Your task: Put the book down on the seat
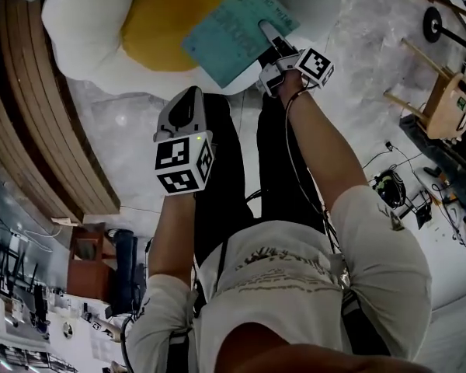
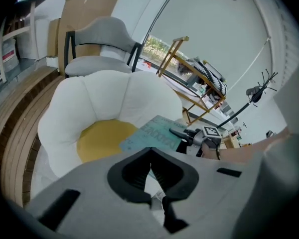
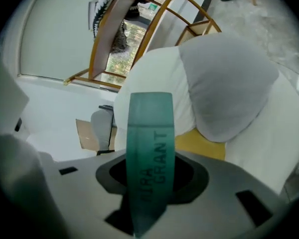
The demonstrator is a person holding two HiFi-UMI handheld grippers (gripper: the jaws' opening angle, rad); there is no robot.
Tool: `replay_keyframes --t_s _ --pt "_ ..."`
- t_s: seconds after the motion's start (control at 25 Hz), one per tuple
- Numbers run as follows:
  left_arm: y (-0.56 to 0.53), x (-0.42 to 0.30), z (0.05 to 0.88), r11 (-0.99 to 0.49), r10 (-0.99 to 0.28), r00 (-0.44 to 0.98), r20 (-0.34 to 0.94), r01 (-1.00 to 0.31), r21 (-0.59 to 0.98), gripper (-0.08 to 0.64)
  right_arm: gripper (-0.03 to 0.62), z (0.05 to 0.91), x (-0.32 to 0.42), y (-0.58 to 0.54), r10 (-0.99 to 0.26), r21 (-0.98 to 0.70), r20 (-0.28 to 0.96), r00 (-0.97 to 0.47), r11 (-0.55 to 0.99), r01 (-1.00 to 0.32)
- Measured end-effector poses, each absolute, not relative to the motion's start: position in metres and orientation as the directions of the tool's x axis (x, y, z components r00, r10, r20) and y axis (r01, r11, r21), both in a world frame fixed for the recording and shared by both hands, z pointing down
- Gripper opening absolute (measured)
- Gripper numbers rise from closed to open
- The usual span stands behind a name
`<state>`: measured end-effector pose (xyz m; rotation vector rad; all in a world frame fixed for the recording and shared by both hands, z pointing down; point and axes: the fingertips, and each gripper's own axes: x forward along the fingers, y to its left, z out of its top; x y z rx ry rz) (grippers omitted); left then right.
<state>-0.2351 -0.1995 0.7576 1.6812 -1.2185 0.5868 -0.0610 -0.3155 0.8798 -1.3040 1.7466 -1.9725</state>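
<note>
Right gripper view: R gripper (image 3: 149, 169) clamped on teal book (image 3: 150, 128) over seat (image 3: 229, 93); L gripper (image 2: 149, 153) jaws together, empty.

The right gripper (image 1: 270, 41), at the end of an outstretched arm, clamped the book (image 1: 225, 37) by its edge. The left gripper (image 1: 190, 95) hung nearer the body, jaws together and empty.

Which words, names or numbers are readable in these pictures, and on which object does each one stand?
"GRANT": on the spine of the teal book, seen in the right gripper view.
"IRA": next to it on the same spine. These are the last letters of a word whose first letter is unclear.
Print on the book's front cover, in the head view and the left gripper view: too blurred to read.
No other text can be read.
</note>
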Motion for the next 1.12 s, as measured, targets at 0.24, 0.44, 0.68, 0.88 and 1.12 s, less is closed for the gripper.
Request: replay_keyframes --t_s 0.24,0.44,0.68,0.88,1.12 --pt "-0.182 -0.225 0.786 -0.094 -0.4 0.415 0.817 -0.905 0.414 0.021 0.164 0.931 -0.06 -0.297 -0.549 -0.864 0.502 -0.668 -0.29 -0.411" --pt "-0.18 -0.222 0.805 -0.123 -0.368 0.42 0.83 -0.907 0.404 0.021 0.164 0.951 -0.068 -0.296 -0.447 -0.87 0.492 -0.747 -0.224 -0.439" --pt "-0.174 -0.217 0.814 -0.117 -0.329 0.433 0.839 -0.901 0.419 0.021 0.164 0.959 -0.079 -0.295 -0.245 -0.854 0.515 -0.821 -0.062 -0.517" --pt "-0.166 -0.219 0.821 -0.123 -0.301 0.449 0.841 -0.893 0.433 0.021 0.164 0.965 -0.086 -0.302 -0.194 -0.834 0.546 -0.815 -0.031 -0.551" --pt "-0.152 -0.215 0.827 -0.142 -0.266 0.477 0.838 -0.879 0.455 0.02 0.164 0.975 -0.093 -0.304 -0.166 -0.807 0.586 -0.793 -0.03 -0.59"
